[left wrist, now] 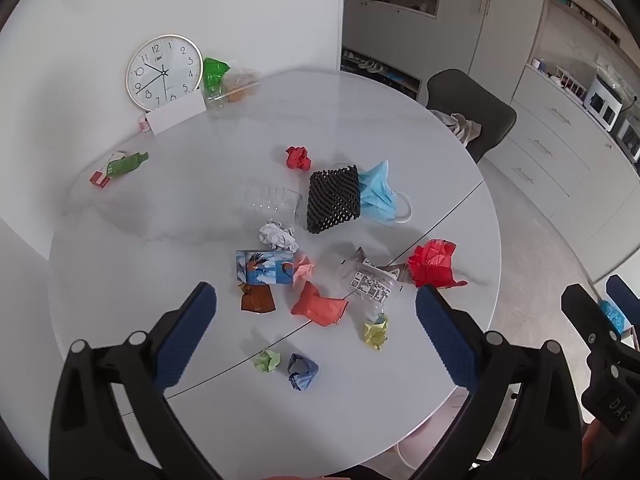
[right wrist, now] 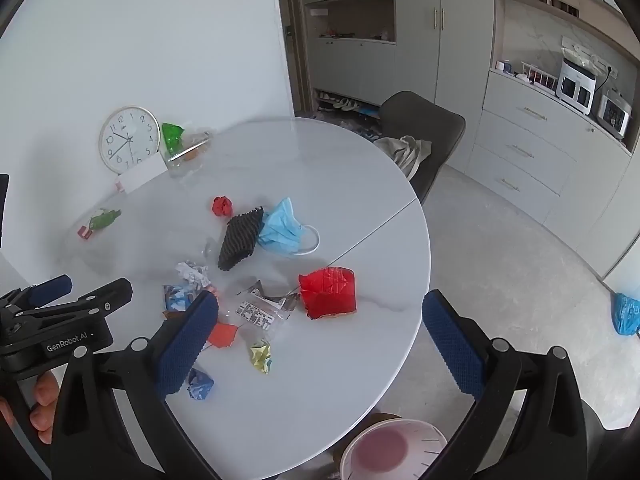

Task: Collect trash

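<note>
Trash lies scattered on a round white table: a red crumpled sheet, a blue face mask, black foam netting, a clear label bag, a small printed box, and several paper balls, such as a blue one and a yellow one. My left gripper is open and empty above the near trash. My right gripper is open and empty, to the right of the left one.
A pale pink bin stands on the floor below the table's near edge. A clock, a green packet and a white card lean at the wall. A dark chair stands behind the table. A blue bag lies on the floor.
</note>
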`<state>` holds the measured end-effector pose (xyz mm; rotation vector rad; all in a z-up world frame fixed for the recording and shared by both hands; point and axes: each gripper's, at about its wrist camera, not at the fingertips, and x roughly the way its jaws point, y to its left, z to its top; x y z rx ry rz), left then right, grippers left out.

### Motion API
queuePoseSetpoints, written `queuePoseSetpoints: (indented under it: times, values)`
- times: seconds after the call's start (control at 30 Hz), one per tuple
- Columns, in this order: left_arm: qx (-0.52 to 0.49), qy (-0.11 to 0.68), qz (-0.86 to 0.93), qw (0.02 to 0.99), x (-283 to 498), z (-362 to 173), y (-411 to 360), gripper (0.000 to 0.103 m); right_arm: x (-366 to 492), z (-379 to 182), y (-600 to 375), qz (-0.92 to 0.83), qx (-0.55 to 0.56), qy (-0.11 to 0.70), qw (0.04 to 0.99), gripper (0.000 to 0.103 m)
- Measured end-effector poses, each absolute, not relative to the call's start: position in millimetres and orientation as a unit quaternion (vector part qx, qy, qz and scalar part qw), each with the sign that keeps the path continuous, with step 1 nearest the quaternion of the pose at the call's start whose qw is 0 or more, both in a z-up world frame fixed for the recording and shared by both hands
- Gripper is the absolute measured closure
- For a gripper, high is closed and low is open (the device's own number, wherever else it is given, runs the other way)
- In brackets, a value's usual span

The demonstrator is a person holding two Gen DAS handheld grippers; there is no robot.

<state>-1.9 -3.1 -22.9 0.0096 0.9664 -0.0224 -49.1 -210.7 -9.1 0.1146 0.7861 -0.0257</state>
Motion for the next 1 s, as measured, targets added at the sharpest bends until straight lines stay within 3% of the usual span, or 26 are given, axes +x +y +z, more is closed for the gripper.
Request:
queuePoseSetpoints:
  times: [1.0]
  values:
    - [0.0, 0.476, -0.007, 0.88, 2.9, -17.0, 2.1, 0.007, -45.7, -13.9, -205.0, -0.011, 0.053, 0.393, 0.918, 0.002]
